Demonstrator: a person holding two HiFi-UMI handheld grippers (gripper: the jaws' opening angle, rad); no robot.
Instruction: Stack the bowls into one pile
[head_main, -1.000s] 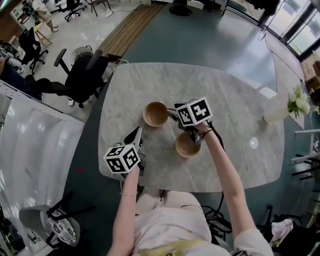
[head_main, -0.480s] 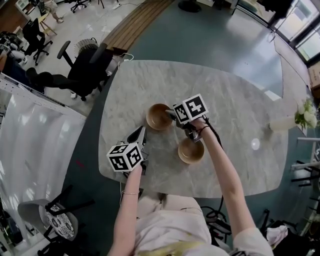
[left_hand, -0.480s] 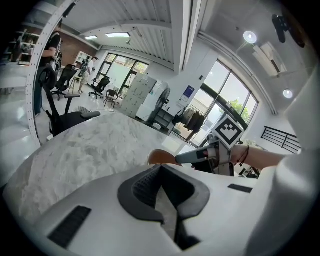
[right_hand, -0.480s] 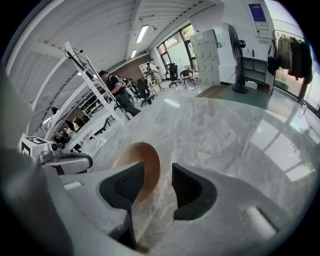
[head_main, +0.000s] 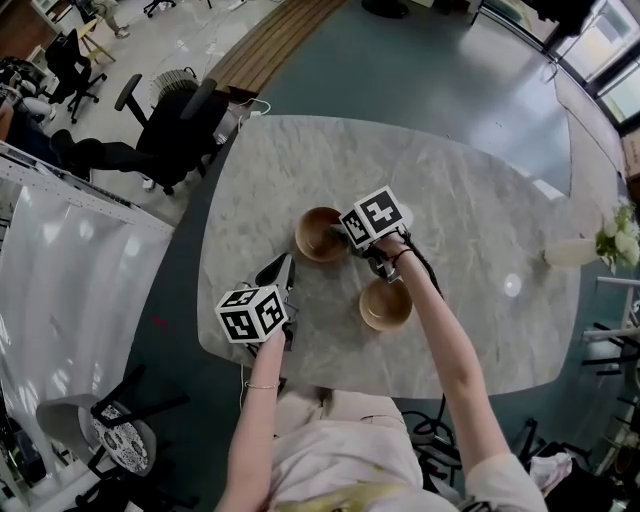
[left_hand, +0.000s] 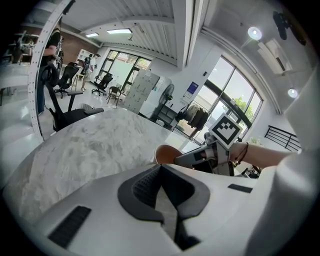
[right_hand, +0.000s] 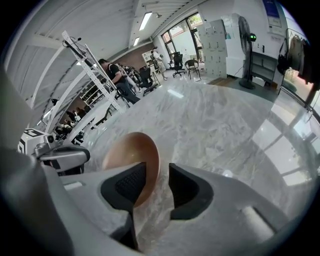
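Observation:
Two tan wooden bowls sit apart on the marble table (head_main: 450, 180): the far bowl (head_main: 320, 235) toward the left and the near bowl (head_main: 386, 305) close to the person. My right gripper (head_main: 346, 241) reaches the far bowl's right side. In the right gripper view its open jaws (right_hand: 159, 172) straddle that bowl's rim (right_hand: 127, 155), one pad inside and one outside, with a gap left. My left gripper (head_main: 283, 266) hovers near the table's front left edge, shut and empty. From the left gripper view (left_hand: 161, 172) the far bowl (left_hand: 165, 151) shows just ahead.
A white vase with flowers (head_main: 590, 245) stands at the table's right edge, and a small pale disc (head_main: 510, 287) lies nearby. A black office chair (head_main: 165, 130) is beside the table's far left corner. Another chair (head_main: 100, 435) stands on the floor at lower left.
My right gripper has shifted left, away from the near bowl, and its jaws now sit over the far bowl's rim. The left gripper has stayed in place.

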